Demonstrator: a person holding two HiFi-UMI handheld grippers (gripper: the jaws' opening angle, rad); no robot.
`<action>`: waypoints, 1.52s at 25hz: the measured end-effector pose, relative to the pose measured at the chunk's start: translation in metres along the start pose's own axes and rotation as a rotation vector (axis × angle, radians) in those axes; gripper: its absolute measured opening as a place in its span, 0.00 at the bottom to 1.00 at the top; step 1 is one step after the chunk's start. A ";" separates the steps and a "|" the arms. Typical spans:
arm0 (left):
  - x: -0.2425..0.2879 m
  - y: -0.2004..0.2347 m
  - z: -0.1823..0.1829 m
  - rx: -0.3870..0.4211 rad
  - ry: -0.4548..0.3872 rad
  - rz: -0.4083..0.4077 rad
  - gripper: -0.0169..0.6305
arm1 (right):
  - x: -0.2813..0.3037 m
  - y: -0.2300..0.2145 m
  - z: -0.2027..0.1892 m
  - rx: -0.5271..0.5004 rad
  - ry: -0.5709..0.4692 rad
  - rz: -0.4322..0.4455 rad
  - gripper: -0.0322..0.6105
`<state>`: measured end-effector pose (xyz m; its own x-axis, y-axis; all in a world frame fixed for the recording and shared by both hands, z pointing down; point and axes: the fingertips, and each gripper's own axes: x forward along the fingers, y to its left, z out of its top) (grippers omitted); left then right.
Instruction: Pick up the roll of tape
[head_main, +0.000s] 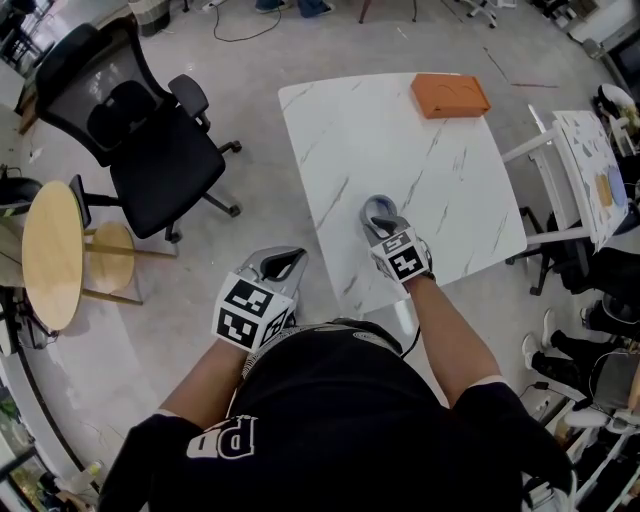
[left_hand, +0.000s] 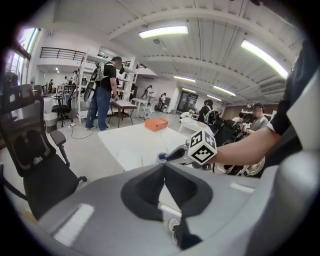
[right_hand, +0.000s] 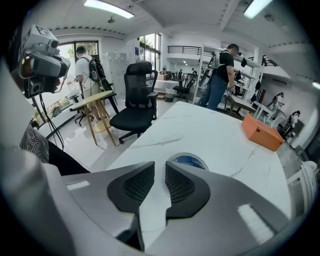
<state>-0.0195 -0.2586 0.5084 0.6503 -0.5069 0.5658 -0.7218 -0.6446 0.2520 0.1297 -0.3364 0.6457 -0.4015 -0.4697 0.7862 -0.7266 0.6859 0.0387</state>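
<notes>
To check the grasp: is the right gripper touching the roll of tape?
Cannot tell. In the right gripper view the roll of tape lies beyond the right gripper, which hides its near edge; no view shows contact or a gap.

Left gripper (head_main: 284, 263): held off the table's (head_main: 400, 150) near-left edge, jaws closed tip to tip, empty | Right gripper (head_main: 381, 222): over the table's near part, right forearm (head_main: 450, 325) outstretched, jaws a narrow gap apart, nothing between them.
</notes>
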 end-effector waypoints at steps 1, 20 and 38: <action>0.000 0.000 -0.001 -0.004 0.001 0.001 0.12 | 0.003 -0.001 -0.001 -0.013 0.014 0.002 0.13; -0.013 0.008 -0.009 -0.048 -0.003 0.046 0.12 | 0.046 -0.001 -0.034 -0.125 0.210 0.059 0.13; -0.019 0.011 -0.015 -0.101 -0.016 0.047 0.12 | 0.055 0.002 -0.044 -0.187 0.299 0.066 0.14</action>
<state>-0.0434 -0.2482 0.5122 0.6184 -0.5451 0.5661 -0.7712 -0.5593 0.3039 0.1309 -0.3363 0.7163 -0.2432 -0.2562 0.9355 -0.5784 0.8125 0.0722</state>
